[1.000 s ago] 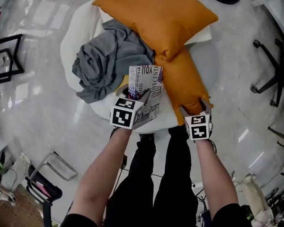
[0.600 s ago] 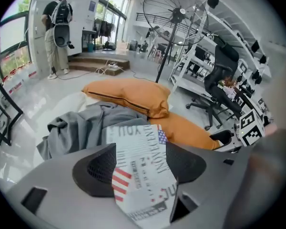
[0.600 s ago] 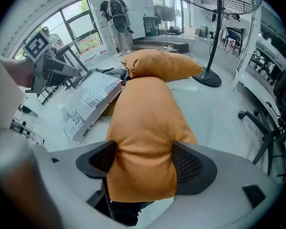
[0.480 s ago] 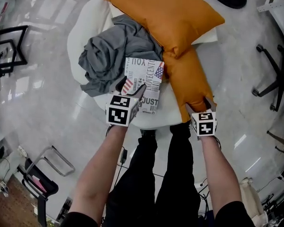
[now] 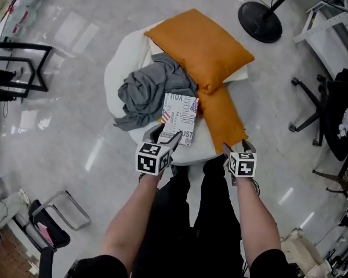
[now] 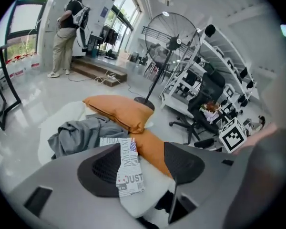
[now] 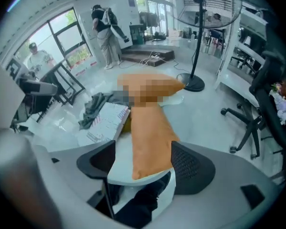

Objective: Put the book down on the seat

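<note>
Since the newsprint-patterned paperback book (image 5: pixel 181 117) already lies flat on the round white upholstered seat (image 5: pixel 120 77), the putting-down looks done. The step in hand is, I judge, the release.

Nearest, the left tool (image 5: pixel 166 135) hangs over the seat's front edge, just short of the book. Its jaws have just been opening and stand wide apart, gripping nothing; the book shows beyond them, untouched. Beside it, the right tool (image 5: pixel 237 147) is likewise spread and empty, above the near end of the long orange cushion (image 5: pixel 220 117) and clear of it.

Farther on, the book's right edge lies against that cushion. Its far left corner meets the crumpled grey garment (image 5: pixel 146 88), though I cannot tell whether it touches or overlaps. The large square orange pillow (image 5: pixel 200 46) sits at the back.

The next move calls for little: bring both tools clear without catching the cover, and leave the book where it rests.
</note>
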